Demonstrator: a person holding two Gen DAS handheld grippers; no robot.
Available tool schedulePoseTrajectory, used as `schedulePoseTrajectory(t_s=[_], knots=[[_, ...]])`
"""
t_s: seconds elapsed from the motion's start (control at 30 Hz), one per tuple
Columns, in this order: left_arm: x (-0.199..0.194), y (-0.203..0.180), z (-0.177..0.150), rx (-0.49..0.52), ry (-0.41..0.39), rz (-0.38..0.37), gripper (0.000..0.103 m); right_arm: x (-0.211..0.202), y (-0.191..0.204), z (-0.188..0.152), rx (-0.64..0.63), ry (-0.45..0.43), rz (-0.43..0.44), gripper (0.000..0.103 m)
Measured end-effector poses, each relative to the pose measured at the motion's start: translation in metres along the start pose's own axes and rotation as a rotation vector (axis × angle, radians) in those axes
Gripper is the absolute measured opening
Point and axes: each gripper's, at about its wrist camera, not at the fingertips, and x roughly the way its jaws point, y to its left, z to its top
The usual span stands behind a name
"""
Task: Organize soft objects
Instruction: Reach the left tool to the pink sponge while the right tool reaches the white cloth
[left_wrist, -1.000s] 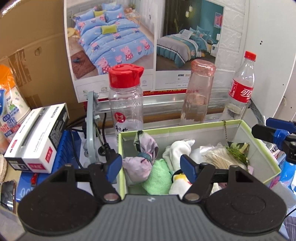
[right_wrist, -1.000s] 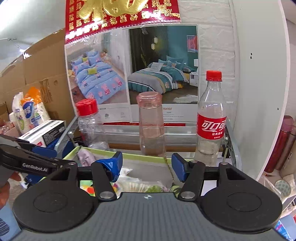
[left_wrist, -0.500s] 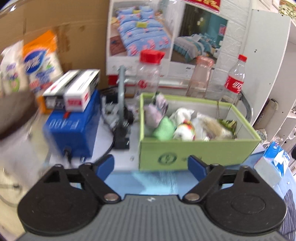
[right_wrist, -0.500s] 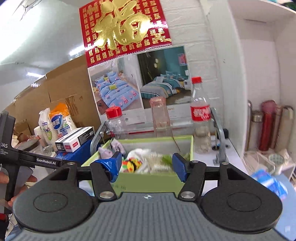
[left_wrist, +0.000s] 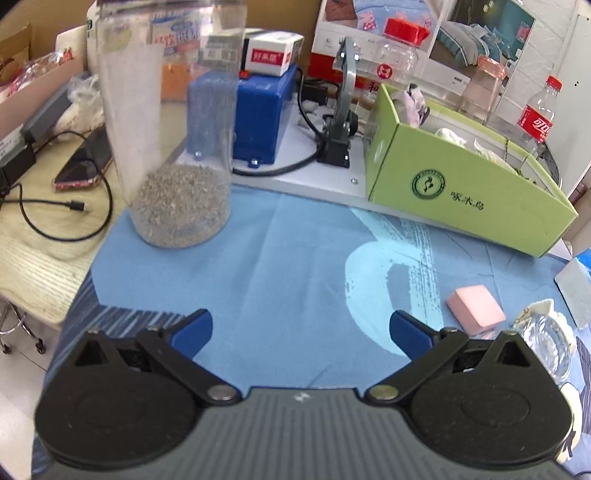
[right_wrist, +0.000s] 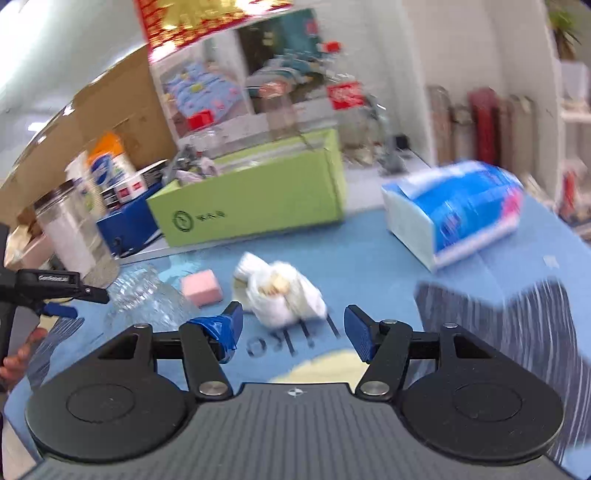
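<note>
A white soft toy (right_wrist: 282, 293) is seen lying on the blue cloth (left_wrist: 288, 266), just ahead of the right gripper (right_wrist: 291, 330), whose jaws are spread with nothing held. The left gripper (left_wrist: 301, 332) is likewise held wide apart over bare cloth. A pink sponge (left_wrist: 475, 306) is seen nearby, the green box (left_wrist: 461, 195) of soft items beyond.

sponge (right_wrist: 201, 288) left of plush toy (right_wrist: 280, 291) on cloth (left_wrist: 280, 266); box (left_wrist: 469, 195) behind; jar (left_wrist: 166, 122) far left
</note>
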Motion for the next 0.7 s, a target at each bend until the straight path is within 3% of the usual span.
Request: schedulePoseTrajectory(t_s=[0.13,0.23,0.33,0.53,0.7], knots=[[0.0,0.004,0.003,0.008,-0.007,0.014,0.101,0.026,0.002,0.034,-0.111,0.089,0.128,0.046],[0.008,0.009,0.003,-0.007,0.005,0.025,0.101,0.05,0.015,0.059,-0.272,0.146,0.136,0.046],[0.017,0.015,0.006,-0.031,0.022,0.02,0.101,0.078,0.028,0.077,-0.367,0.216,0.205,0.046],[0.024,0.024,0.012,-0.036,0.025,0.015,0.101,0.148,0.059,0.081,-0.551,0.412,0.16,0.046],[0.024,0.04,0.015,-0.079,0.018,-0.012,0.101,0.177,0.066,0.079,-0.619,0.56,0.108,0.046]])
